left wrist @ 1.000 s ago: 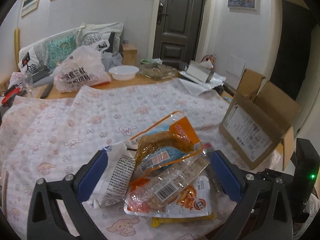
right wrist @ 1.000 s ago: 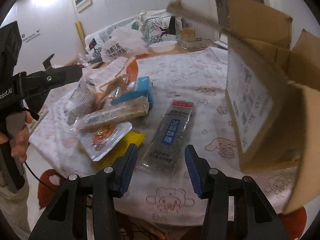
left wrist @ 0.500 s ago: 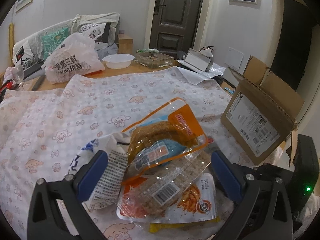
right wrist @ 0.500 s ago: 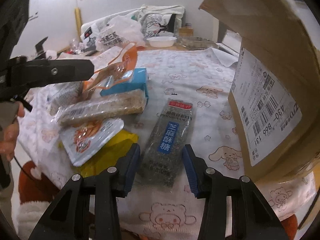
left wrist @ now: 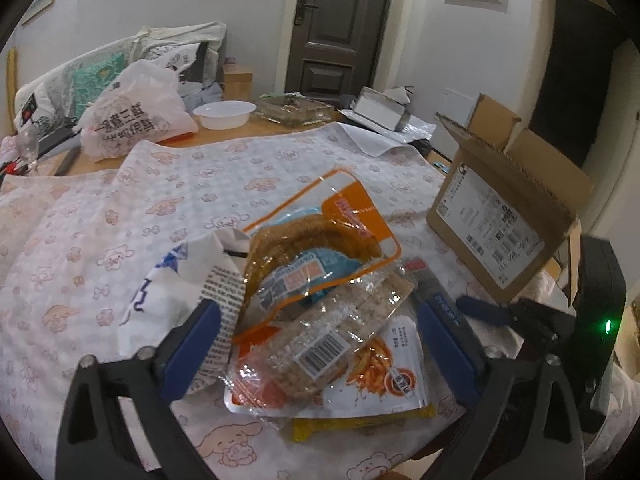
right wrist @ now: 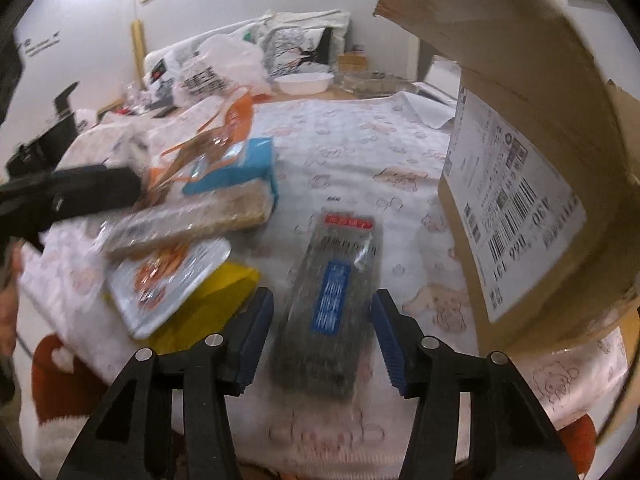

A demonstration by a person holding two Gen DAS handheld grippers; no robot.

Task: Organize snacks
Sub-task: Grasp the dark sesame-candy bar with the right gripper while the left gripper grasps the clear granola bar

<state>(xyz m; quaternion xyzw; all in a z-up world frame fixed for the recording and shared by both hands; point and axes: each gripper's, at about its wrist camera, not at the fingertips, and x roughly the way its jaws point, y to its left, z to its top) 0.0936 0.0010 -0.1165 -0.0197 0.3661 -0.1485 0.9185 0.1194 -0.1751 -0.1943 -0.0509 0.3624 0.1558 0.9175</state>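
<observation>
A heap of snack packs lies on the patterned tablecloth (left wrist: 120,208). On top are an orange-edged pack (left wrist: 320,248) and a clear bar pack with a barcode (left wrist: 332,340), over a red-and-white pack (left wrist: 392,380) and a yellow one (left wrist: 360,424). My left gripper (left wrist: 320,340) is open, its jaws on either side of the heap. A dark sesame-candy pack with a blue label (right wrist: 336,296) lies flat beside the heap. My right gripper (right wrist: 322,324) is open, its jaws on either side of the pack's near end. An open cardboard box (right wrist: 520,200) stands right of it, also in the left wrist view (left wrist: 500,216).
A white crumpled bag (left wrist: 180,288) lies left of the heap. At the table's far end are a white plastic bag (left wrist: 132,116), a white bowl (left wrist: 224,114) and a clear tray (left wrist: 296,110). The table's front edge is just below both grippers.
My right gripper has moved forward so its jaws now flank the sesame-candy pack. My left gripper has moved closer over the heap. Both stay open.
</observation>
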